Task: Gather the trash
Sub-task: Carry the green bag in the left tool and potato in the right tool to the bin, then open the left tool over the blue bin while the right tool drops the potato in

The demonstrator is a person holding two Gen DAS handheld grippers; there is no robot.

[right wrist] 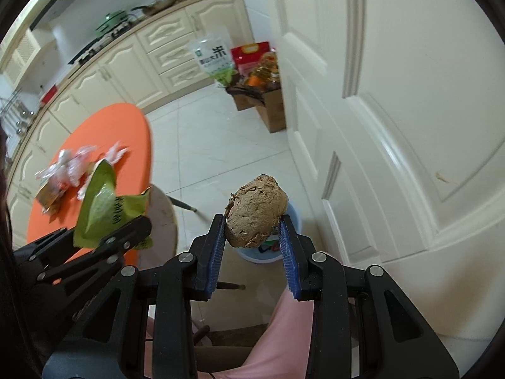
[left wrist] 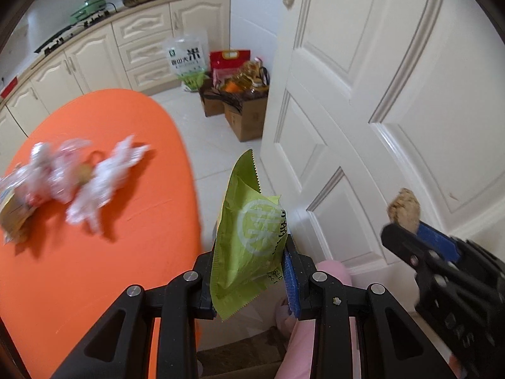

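Right wrist: right claw [right wrist: 252, 221] grips brown, perhaps crumpled-paper, lump [right wrist: 256, 211].

Green wrapper [left wrist: 249, 237], brown lump [right wrist: 255, 211], orange table [left wrist: 94, 252], blue-padded black tongs [right wrist: 252, 240].

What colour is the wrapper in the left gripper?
Light green wrapper with a pale round logo, clearest in the left wrist view.

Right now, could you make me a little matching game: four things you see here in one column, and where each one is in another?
Things:
1. green snack wrapper
2. brown lump
3. crumpled plastic wrappers
4. blue bucket

Places:
A. on the orange table
B. on the floor by the white door
C. in the left gripper
D. in the right gripper

Pairs: 1-C, 2-D, 3-A, 4-B
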